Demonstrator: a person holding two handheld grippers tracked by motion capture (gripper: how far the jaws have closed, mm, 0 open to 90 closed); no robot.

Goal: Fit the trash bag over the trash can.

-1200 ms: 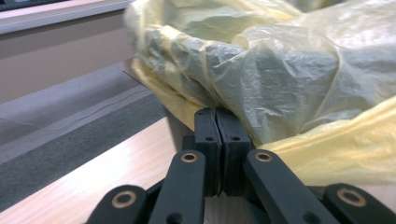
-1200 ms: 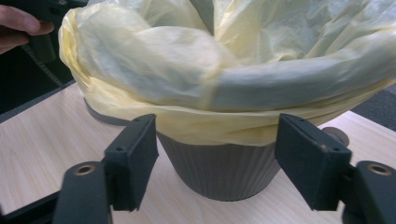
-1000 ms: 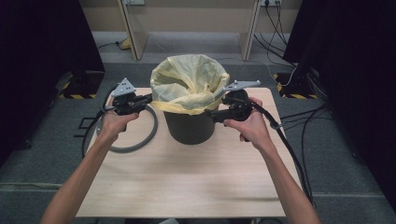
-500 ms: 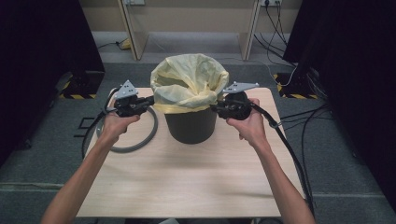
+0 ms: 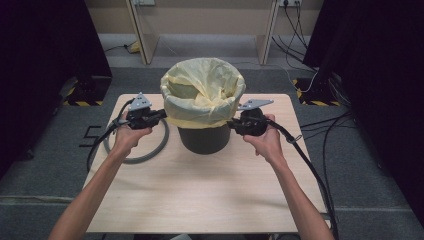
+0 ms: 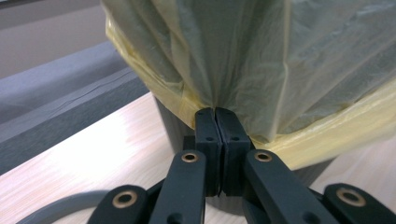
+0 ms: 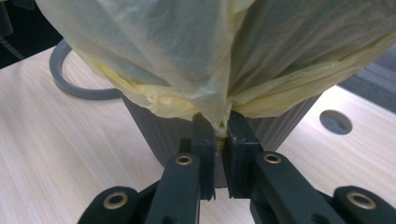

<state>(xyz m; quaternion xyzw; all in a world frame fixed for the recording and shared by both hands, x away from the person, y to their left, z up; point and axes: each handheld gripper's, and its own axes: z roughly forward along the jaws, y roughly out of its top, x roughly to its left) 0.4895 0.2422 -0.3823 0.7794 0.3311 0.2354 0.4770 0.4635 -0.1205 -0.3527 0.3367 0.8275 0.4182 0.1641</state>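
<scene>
The yellow bag [image 5: 202,95] is seen lining the dark ribbed bin [image 5: 204,140], which stands near the middle of the far edge of the bench [image 5: 200,200]; its upper part is folded over the rim and hangs as a loose skirt down the outside wall. The skirt is pinched on two opposite sides: the left gripper [image 6: 216,116] is clamped on a fold of the film, jaws pressed together, and the right gripper [image 7: 221,128] has just been closing and is now clamped on a bunched fold, a thin gap being left by the plastic between the jaws. Judged from this, the bag is already seated and turned over the rim, and what is left appears to be drawing the skirt down snug, and perhaps fitting the grey ring [image 5: 150,150] that lies on the bench toward the left edge. The inside of the bin is masked by the billowing film, so how deep the bag sits cannot be told. The far side of the rim is hidden, and part of the ring is covered by the left hand [image 5: 127,137].
</scene>
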